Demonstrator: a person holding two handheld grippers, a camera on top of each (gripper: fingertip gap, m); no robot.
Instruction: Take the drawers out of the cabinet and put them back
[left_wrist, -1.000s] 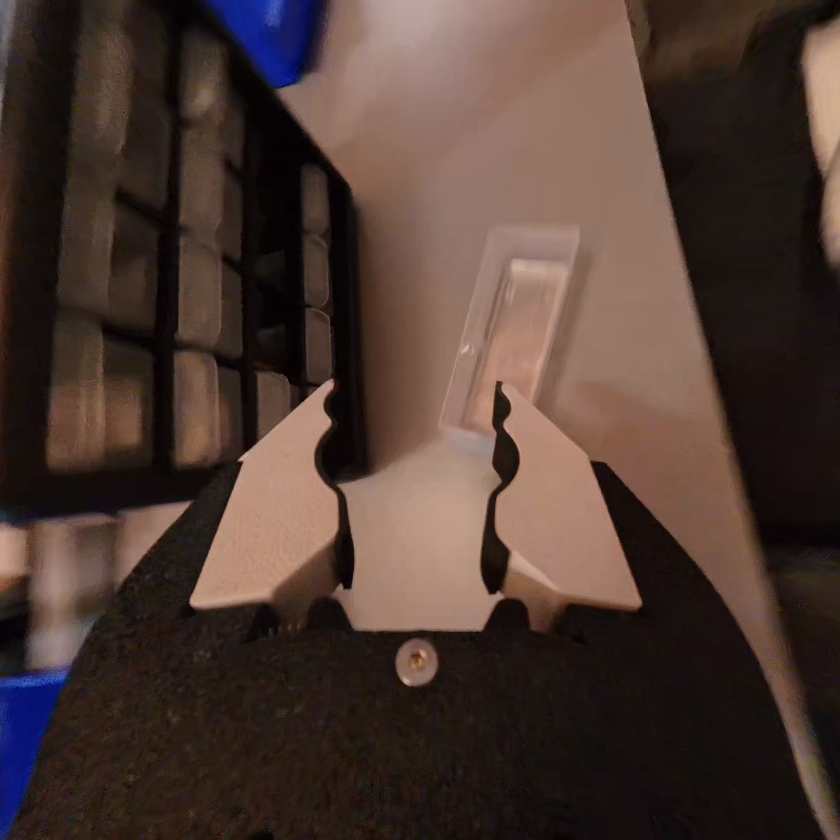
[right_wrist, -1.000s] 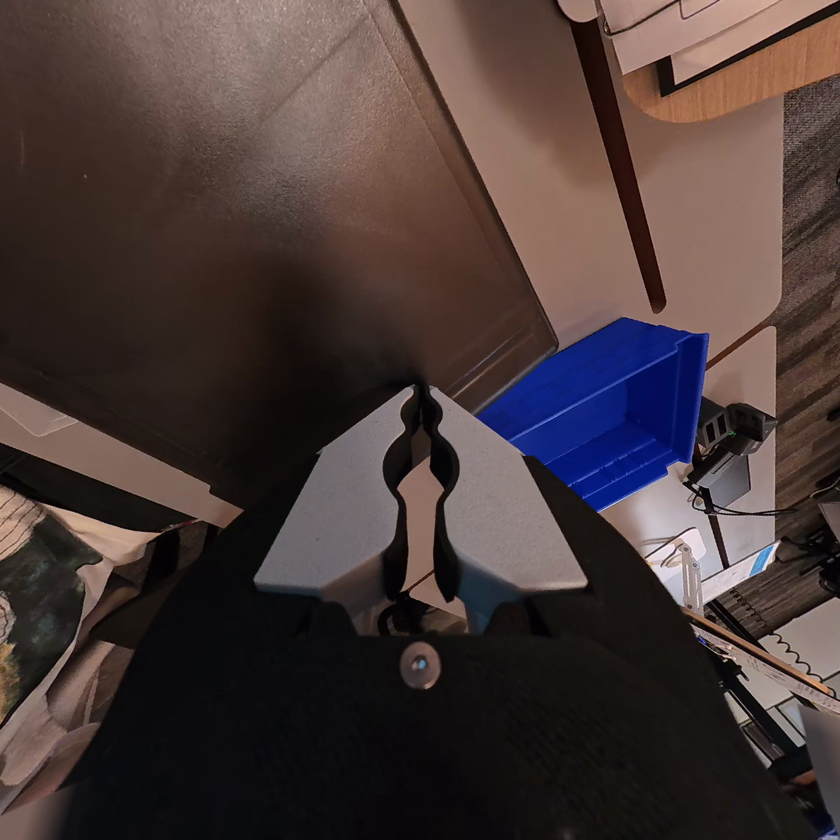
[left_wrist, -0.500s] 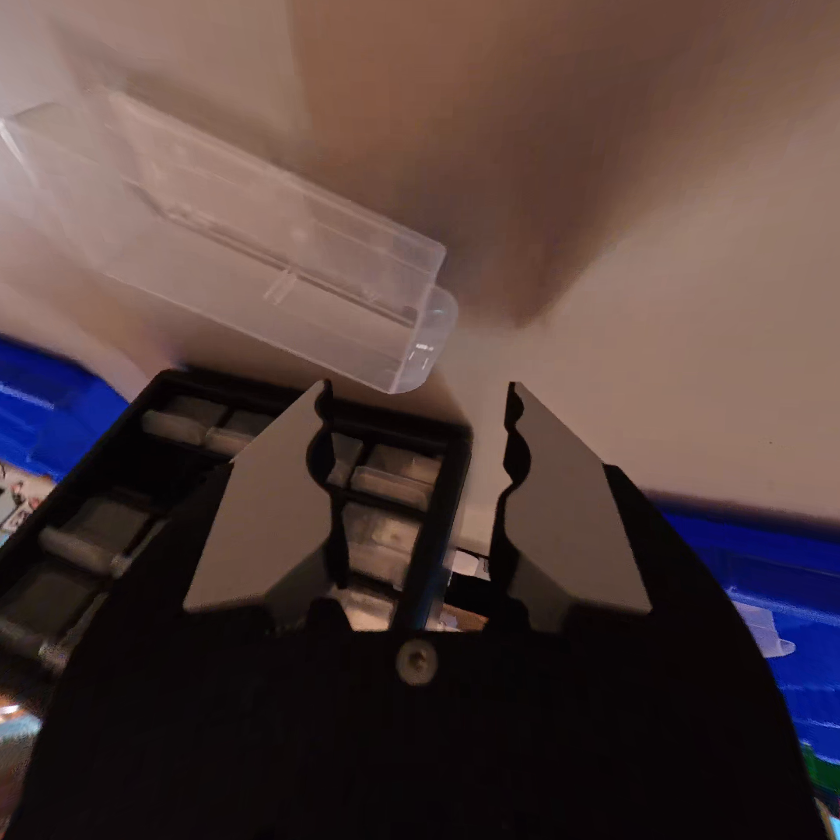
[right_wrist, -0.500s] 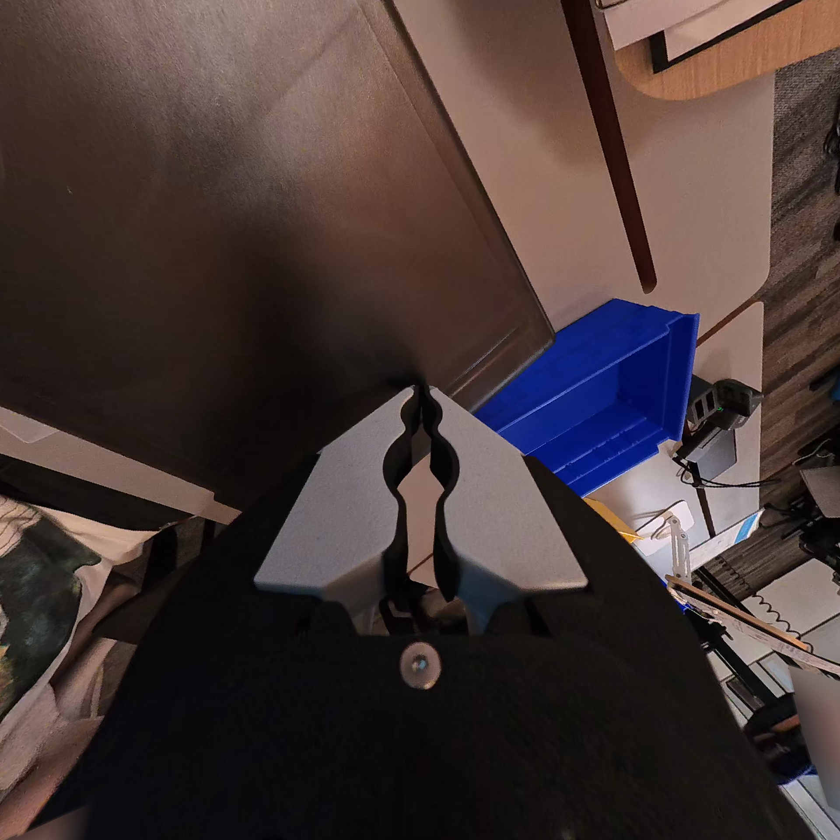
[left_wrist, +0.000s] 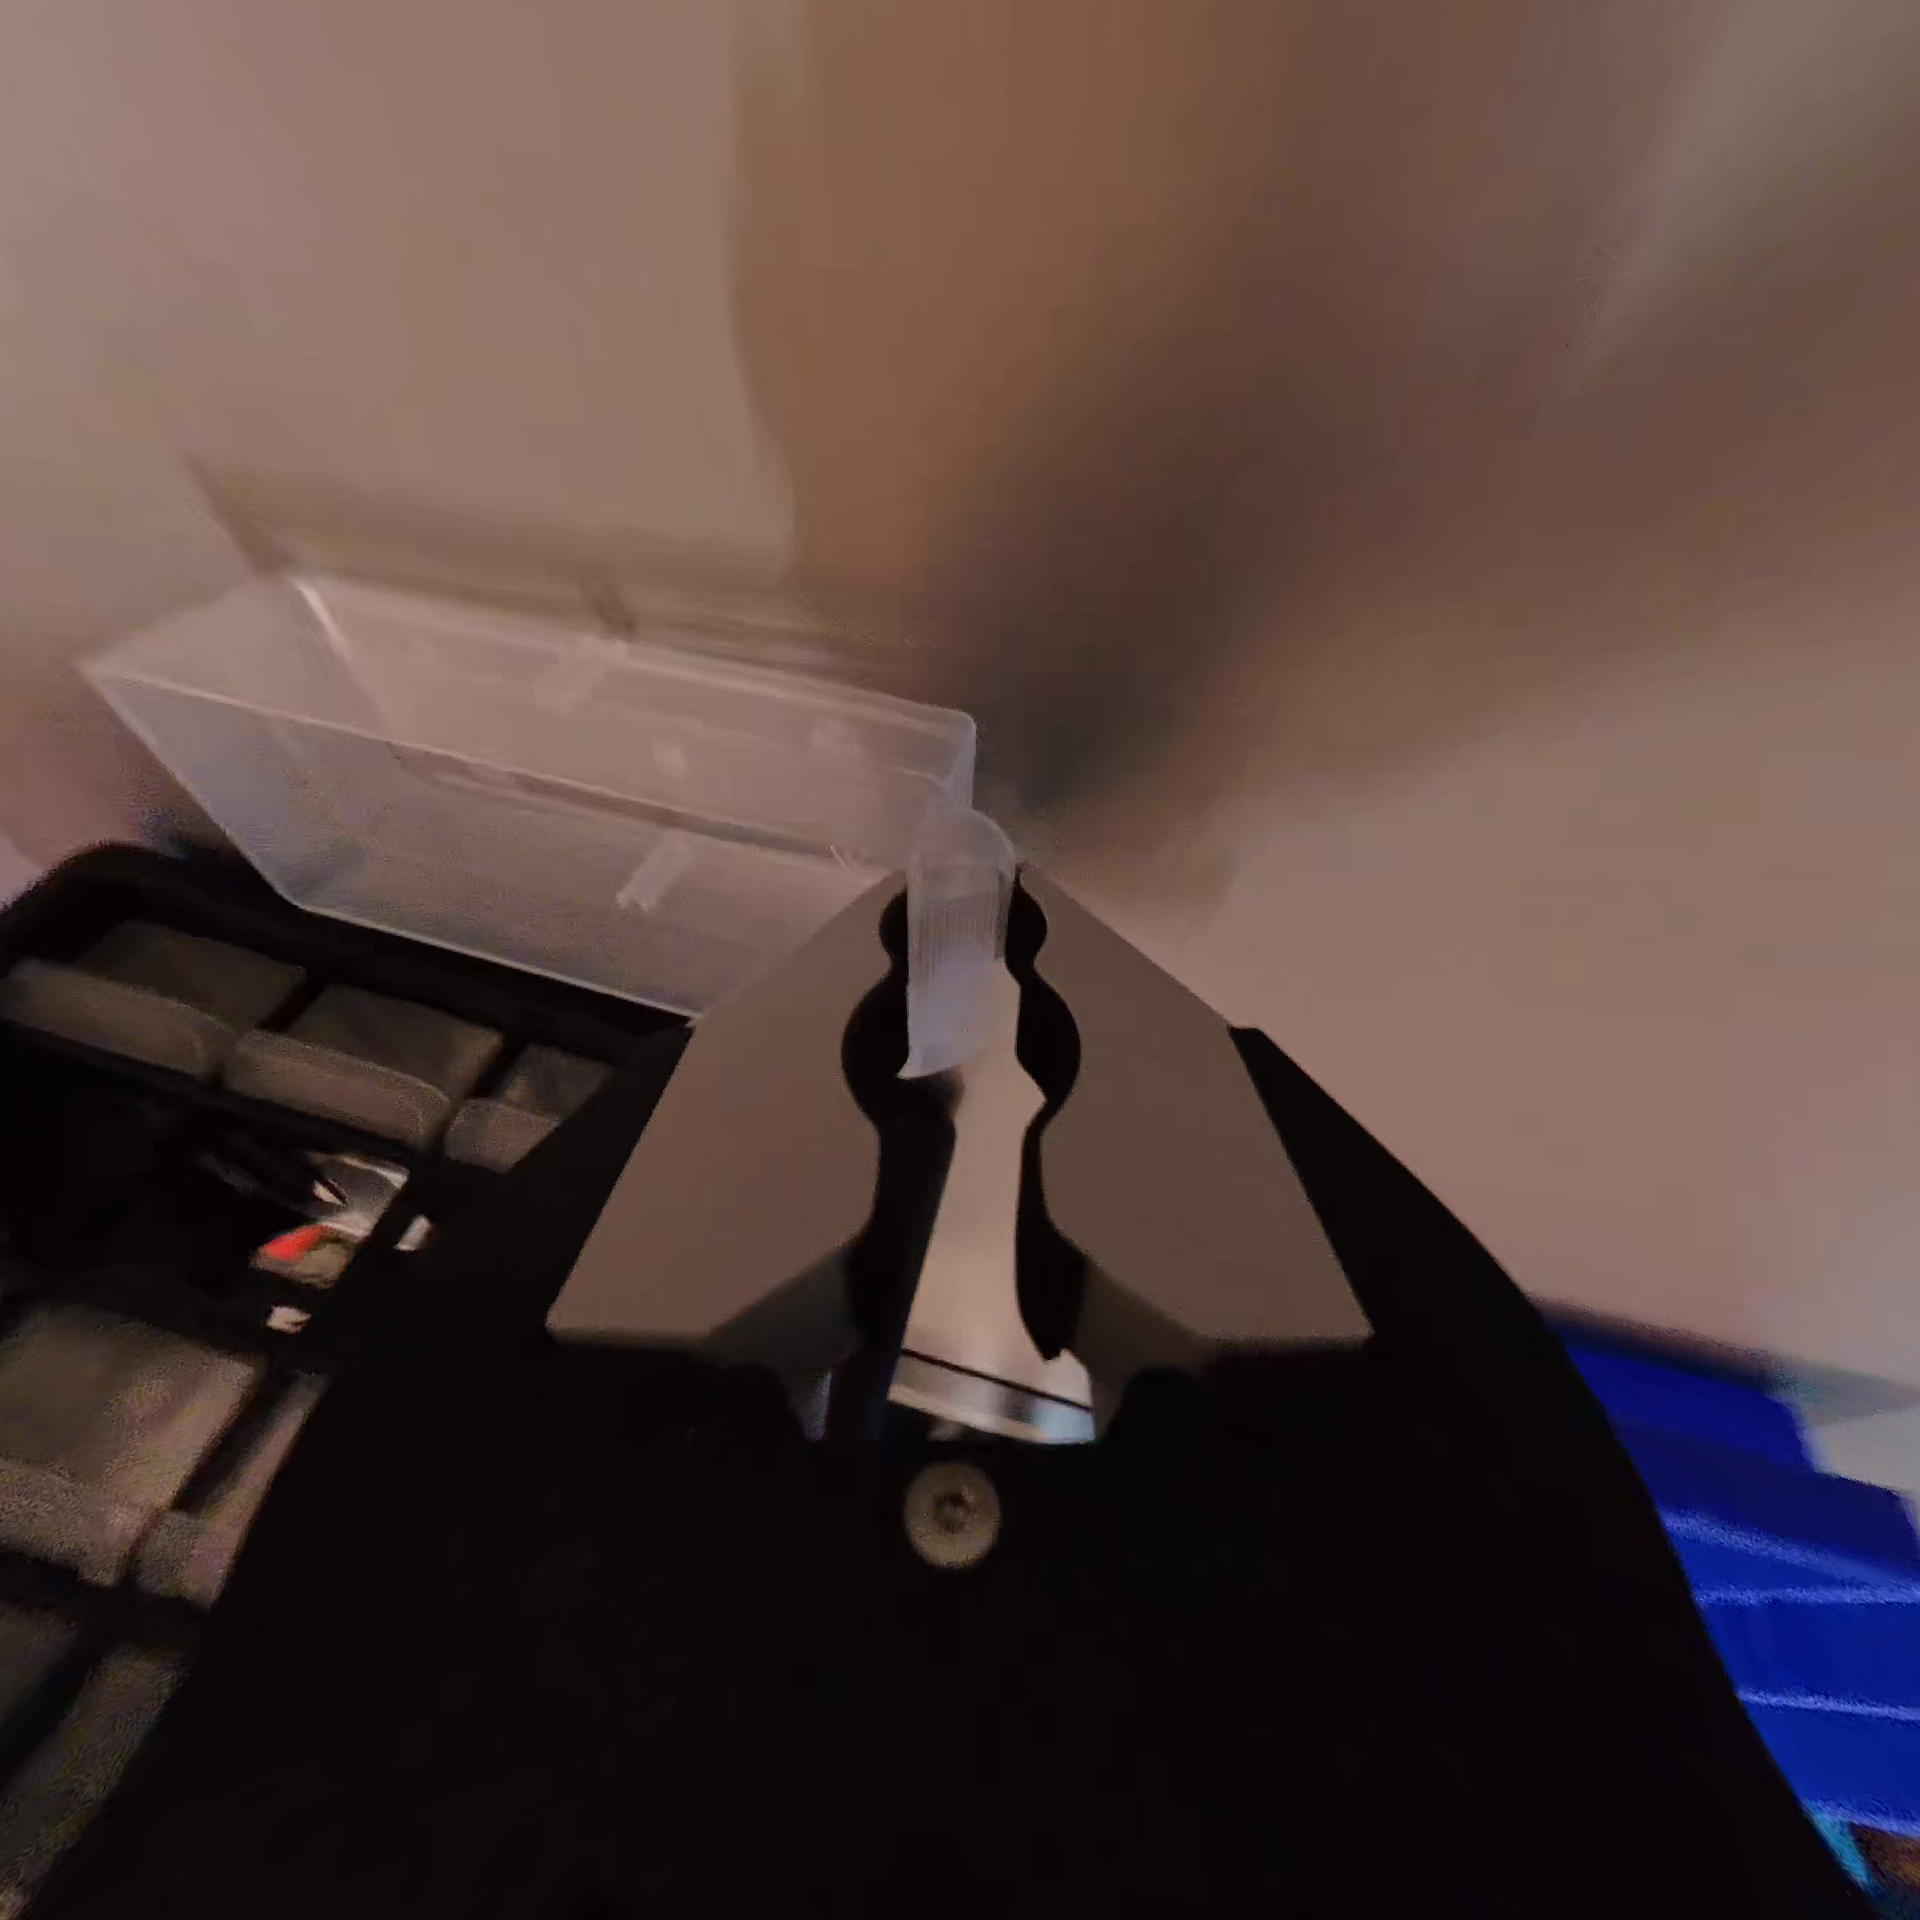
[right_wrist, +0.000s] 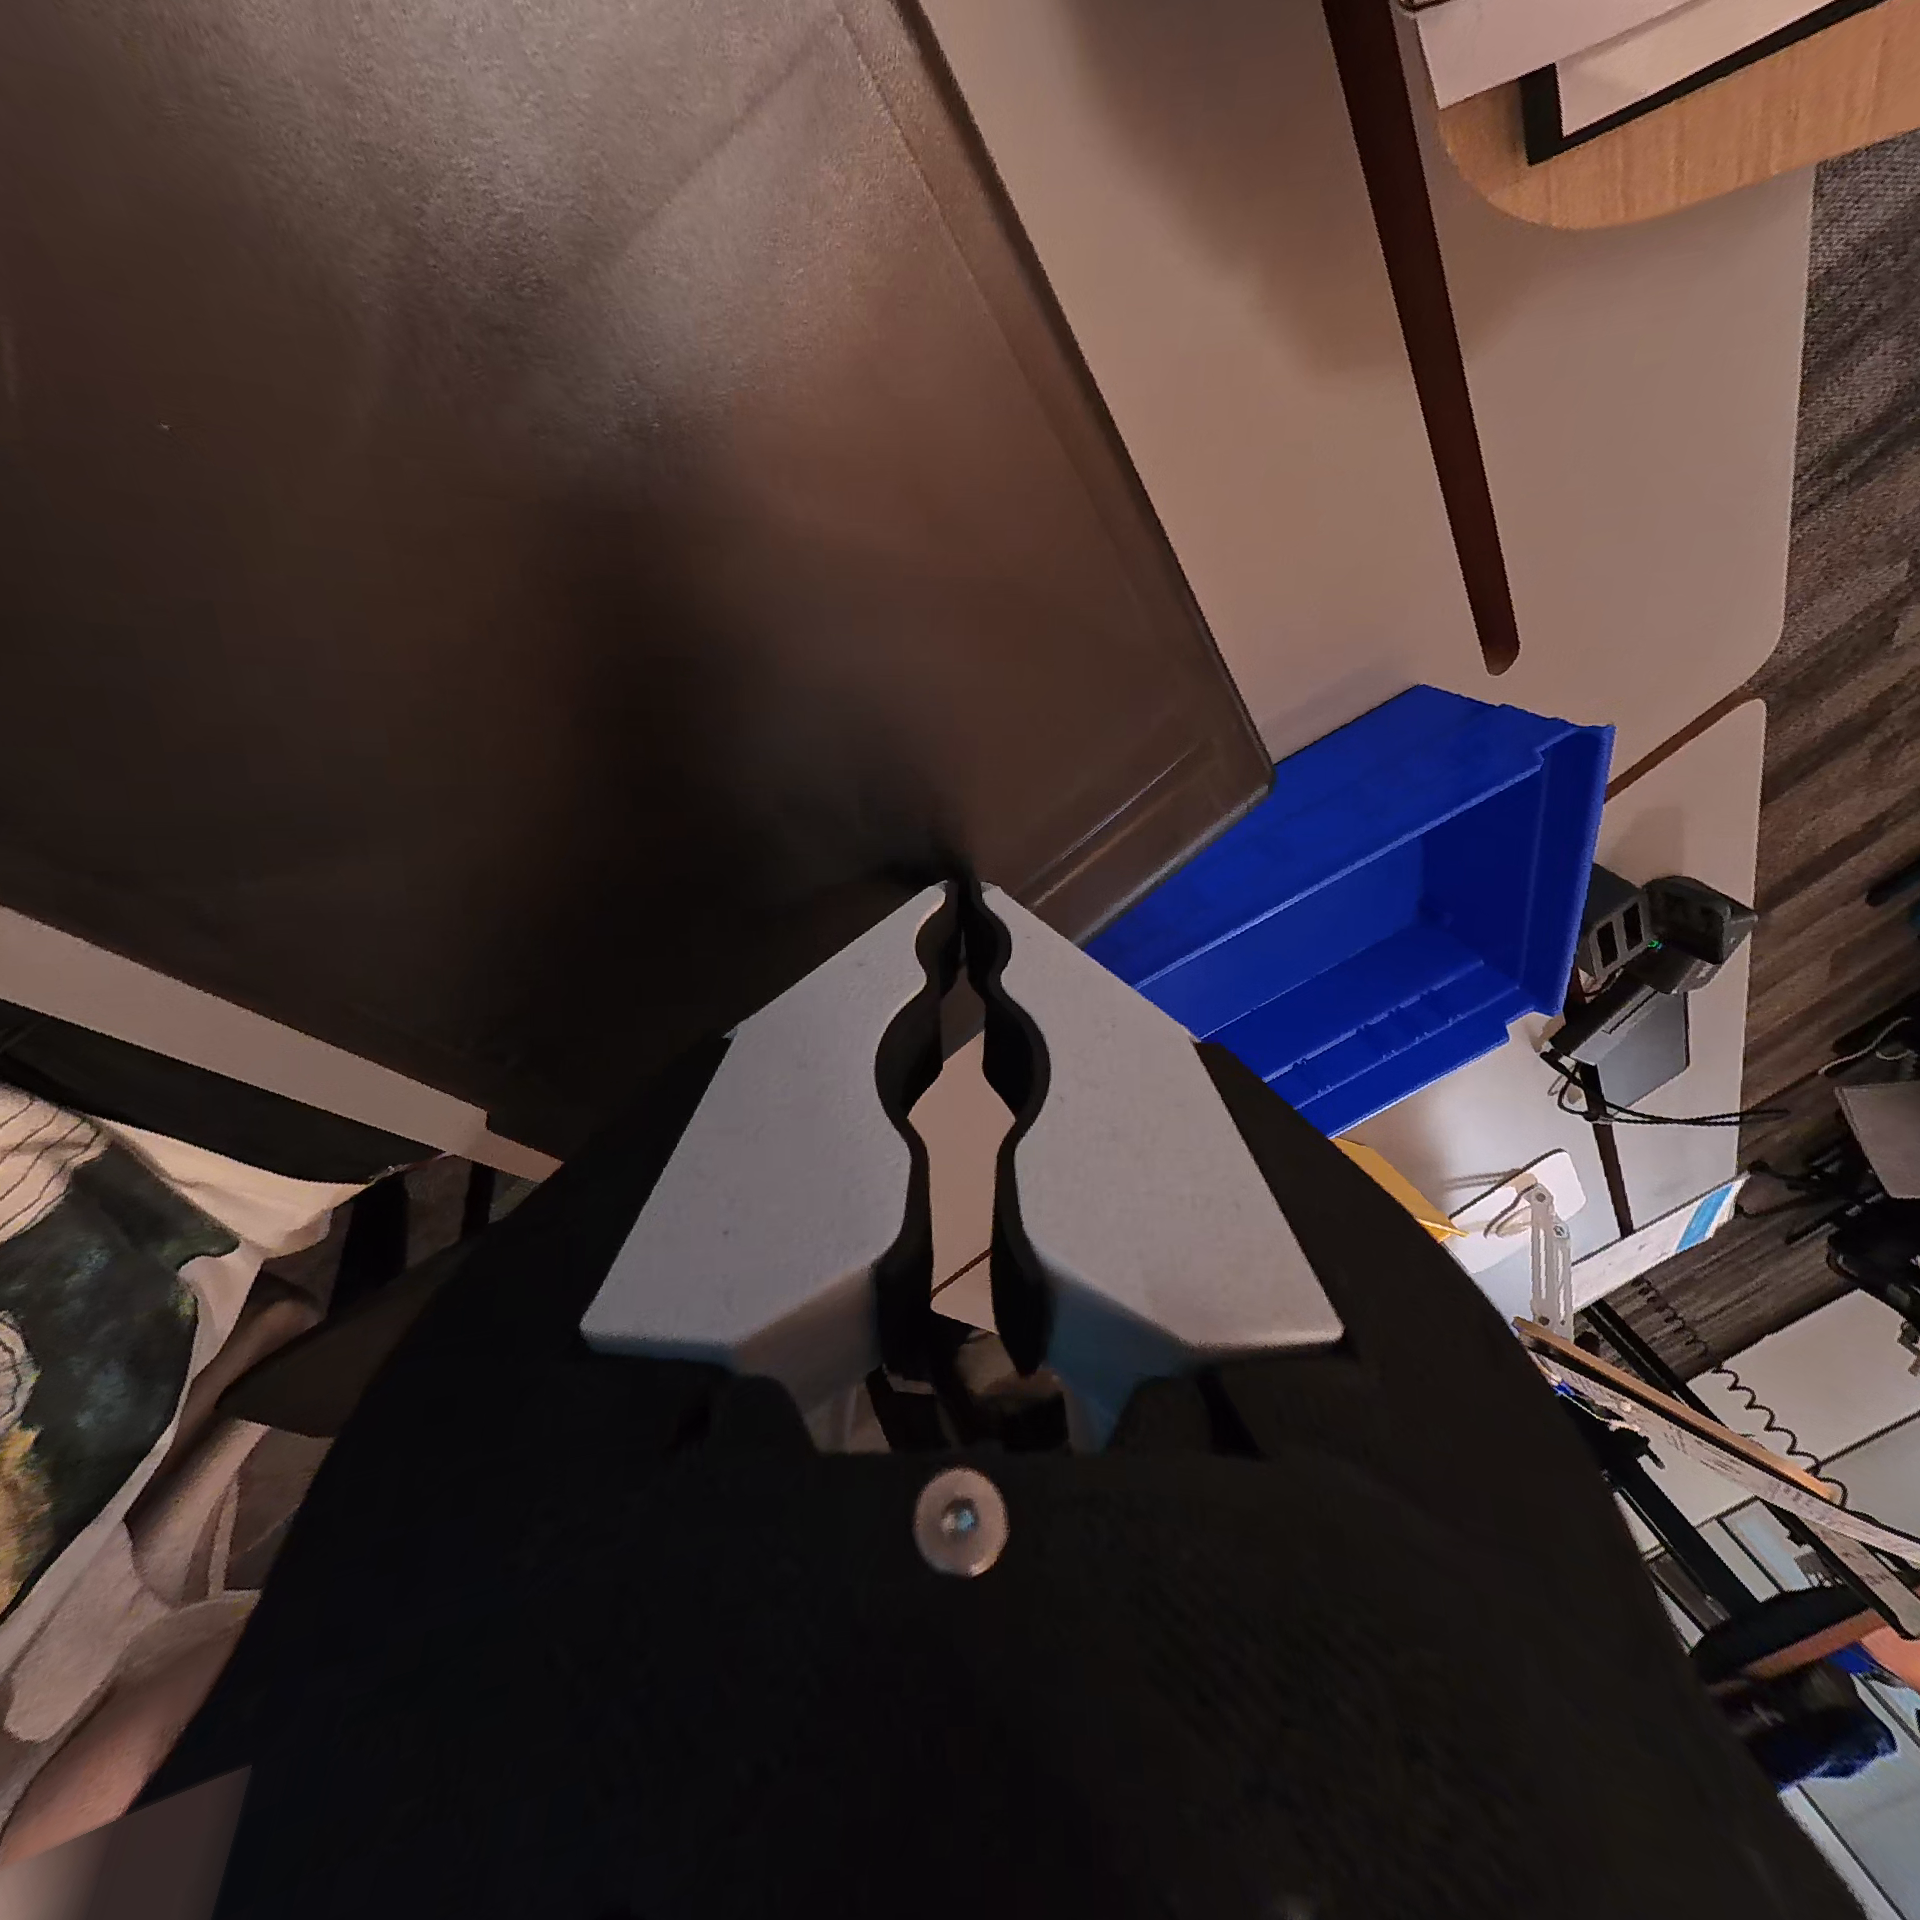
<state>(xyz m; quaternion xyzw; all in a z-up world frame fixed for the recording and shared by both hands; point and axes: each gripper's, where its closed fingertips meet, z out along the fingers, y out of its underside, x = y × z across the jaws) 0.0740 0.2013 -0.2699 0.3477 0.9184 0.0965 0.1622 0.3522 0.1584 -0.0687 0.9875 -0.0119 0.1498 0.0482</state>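
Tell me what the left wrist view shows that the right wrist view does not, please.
Only the left wrist view shows the clear drawer, whose handle tab the left gripper pinches, and the cabinet front with its rows of drawers. Only the right wrist view shows the right gripper shut on the edge of the cabinet's dark flat side, plus a device with cables. Both show something blue, the right view clearly a blue bin, and a pale table.

Blue bin (right_wrist: 1382, 883) (open-topped) on white table (right_wrist: 1226, 343)

Motion blur smears the clear drawer (left_wrist: 540, 790), and the black cabinet (left_wrist: 208, 1091) runs off the frame's left edge.
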